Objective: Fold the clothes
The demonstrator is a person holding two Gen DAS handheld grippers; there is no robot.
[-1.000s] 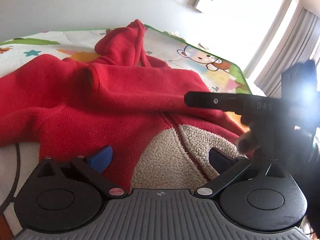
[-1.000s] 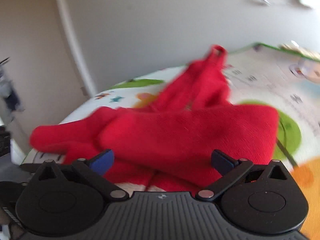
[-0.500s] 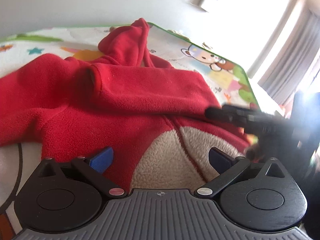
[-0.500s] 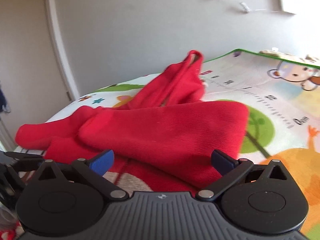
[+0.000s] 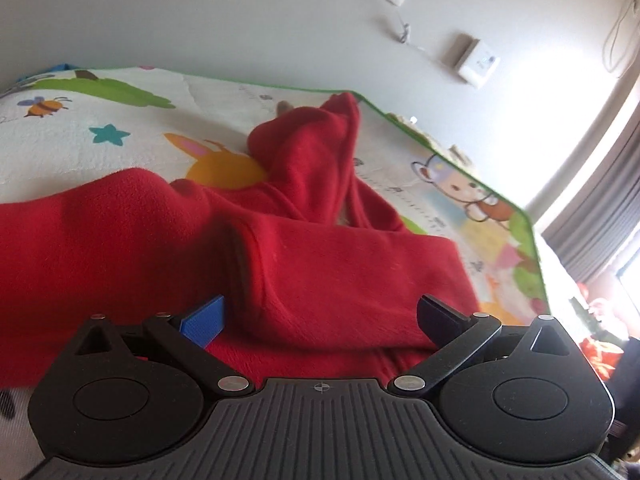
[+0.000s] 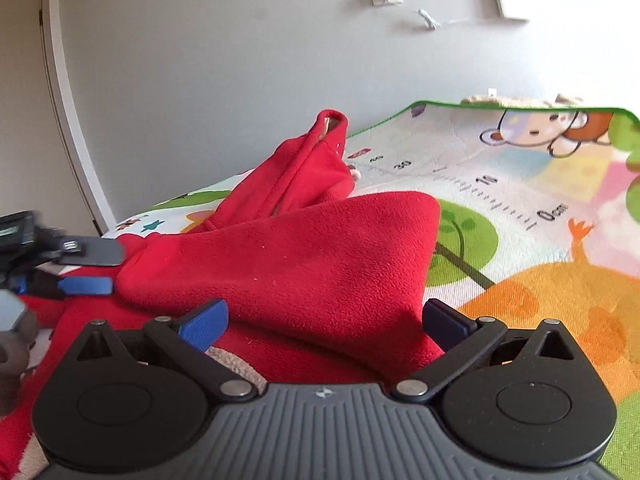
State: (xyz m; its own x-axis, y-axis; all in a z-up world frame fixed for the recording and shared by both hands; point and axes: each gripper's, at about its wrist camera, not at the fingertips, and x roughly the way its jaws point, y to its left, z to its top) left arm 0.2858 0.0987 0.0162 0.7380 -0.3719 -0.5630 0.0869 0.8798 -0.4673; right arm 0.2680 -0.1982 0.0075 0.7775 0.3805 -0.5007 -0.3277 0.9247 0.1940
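A red fleece hooded garment [image 5: 328,264] lies on a cartoon play mat [image 5: 120,128], one sleeve folded across its body and the hood bunched up at the far end. My left gripper [image 5: 320,316] is open and empty just above the folded sleeve. In the right wrist view the same garment [image 6: 288,264] fills the middle, a cream patch showing under it near the camera. My right gripper [image 6: 326,316] is open and empty over the folded sleeve. The left gripper's fingers [image 6: 86,286] show at the left edge of that view.
The play mat [image 6: 540,200] spreads to the right with a green border. A grey wall [image 6: 240,60] with white outlets stands behind it. A curtain and a bright window [image 5: 600,220] are at the right of the left wrist view.
The left gripper moved up the garment toward the hood; the cream patch and the right gripper left its view. The right gripper swung and moved closer over the folded sleeve.
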